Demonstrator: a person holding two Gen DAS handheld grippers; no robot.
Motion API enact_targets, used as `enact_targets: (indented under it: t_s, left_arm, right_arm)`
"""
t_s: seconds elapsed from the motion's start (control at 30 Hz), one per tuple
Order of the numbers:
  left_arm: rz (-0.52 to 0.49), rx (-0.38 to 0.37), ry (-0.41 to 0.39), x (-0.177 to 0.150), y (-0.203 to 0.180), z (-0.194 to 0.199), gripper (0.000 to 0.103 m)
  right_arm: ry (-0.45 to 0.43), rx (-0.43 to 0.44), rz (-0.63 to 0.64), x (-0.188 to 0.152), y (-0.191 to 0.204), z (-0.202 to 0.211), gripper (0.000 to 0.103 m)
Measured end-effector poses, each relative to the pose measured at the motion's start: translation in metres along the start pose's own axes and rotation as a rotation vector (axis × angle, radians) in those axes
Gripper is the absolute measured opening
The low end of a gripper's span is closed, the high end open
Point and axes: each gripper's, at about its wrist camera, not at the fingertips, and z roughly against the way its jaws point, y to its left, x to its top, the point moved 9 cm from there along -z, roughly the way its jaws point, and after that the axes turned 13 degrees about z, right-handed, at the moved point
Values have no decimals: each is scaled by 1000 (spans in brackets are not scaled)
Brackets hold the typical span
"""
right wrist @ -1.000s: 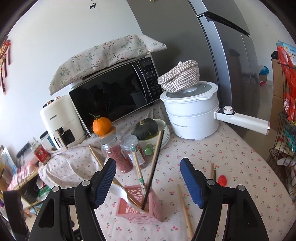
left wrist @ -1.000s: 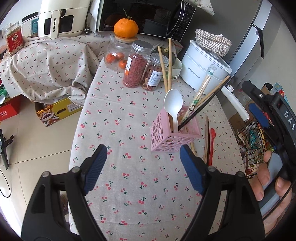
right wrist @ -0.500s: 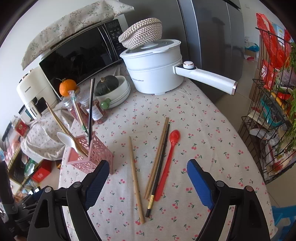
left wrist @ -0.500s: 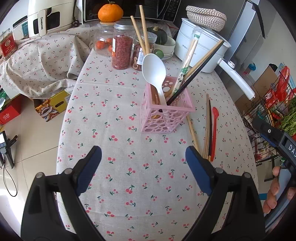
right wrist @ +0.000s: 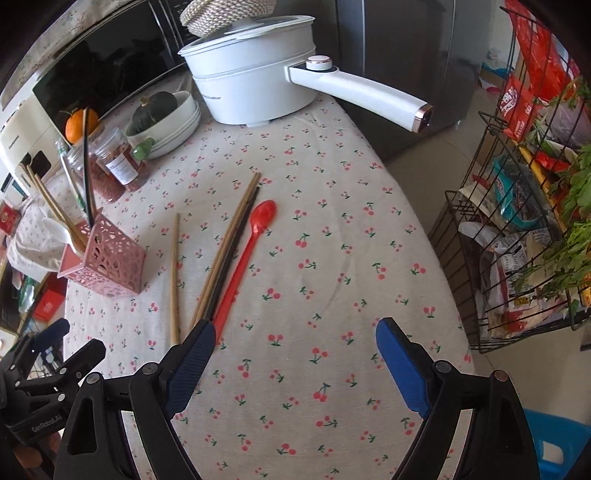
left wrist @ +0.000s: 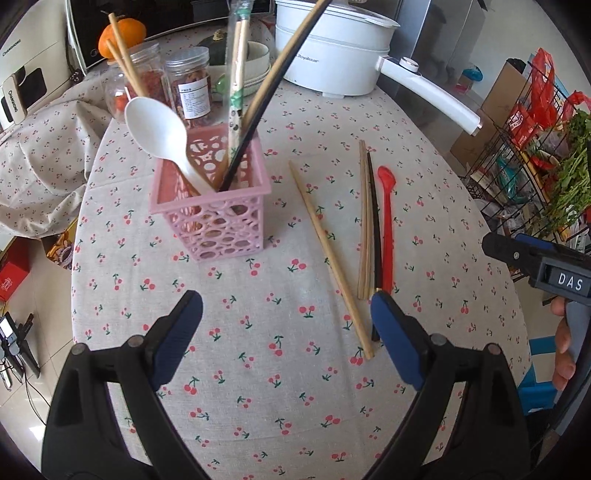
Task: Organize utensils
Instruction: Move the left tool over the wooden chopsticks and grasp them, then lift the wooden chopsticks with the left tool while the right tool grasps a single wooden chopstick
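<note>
Left gripper [left wrist: 286,321] at bottom of the left wrist frame, jaws spread wide, nothing between them, above the cherry-print table [left wrist: 258,387]. Its right blue pad sits just over the near ends of the loose utensils. Right gripper [right wrist: 295,349] at bottom of the right wrist frame, also wide apart and empty; its left pad is just over the near tips of the chopsticks and the spoon handle.

Loose on the table, centre right of the left frame:
- single light wooden chopstick [left wrist: 330,260], lying diagonally, apart from the rest
- pair of wooden chopsticks [left wrist: 364,221] touching side by side
- black chopstick [left wrist: 375,221] right against that pair
- red spoon [left wrist: 386,221] just beside the black one, bowl at the far end

Same group in the right frame: single chopstick [right wrist: 174,273] left, pair [right wrist: 227,245], black one [right wrist: 236,251], red spoon [right wrist: 245,254], all centre left.

Further back, pink basket [left wrist: 212,212] upright, centre left in the left frame, mid left [right wrist: 105,260] in the right. It holds a white spoon [left wrist: 160,133], bowl up and leaning left, wooden chopsticks, a wrapped pair and a black chopstick leaning right.

Behind the basket: jars [left wrist: 188,88], an orange [left wrist: 120,35], stacked bowls with a green squash [right wrist: 155,110]. Far end: white electric pot [left wrist: 332,48], long handle pointing right. Wire rack [right wrist: 517,221] off the right edge of the table.
</note>
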Motion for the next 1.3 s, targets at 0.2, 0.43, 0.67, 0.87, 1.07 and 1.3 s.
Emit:
enact_targets:
  t_s: [0.2,0.43,0.67,0.87,1.07,1.3]
  left_arm:
    - [-99,-17,-14,16,-48,-24,83]
    - [-97,-30,70,40,-87,-83,35]
    - [-18,-7,109,70,-97,-129,25]
    - [-31,21,114,78,-105,-146,25]
    - [-91,92,114,87,-113,-156,25]
    - [-106,90,130,86,-111,-149,10]
  right_arm:
    - [24,25,-65,9,-30,-10,90]
    - [51,33,-98,15,-48,-19,90]
    - [79,93,-178,10,-58,-29,90]
    - [85,83,-169,14,-63,-35,90]
    - [102,86,-189,11,-66,-39,90]
    - [91,92,-168,15,-58,-35,90]
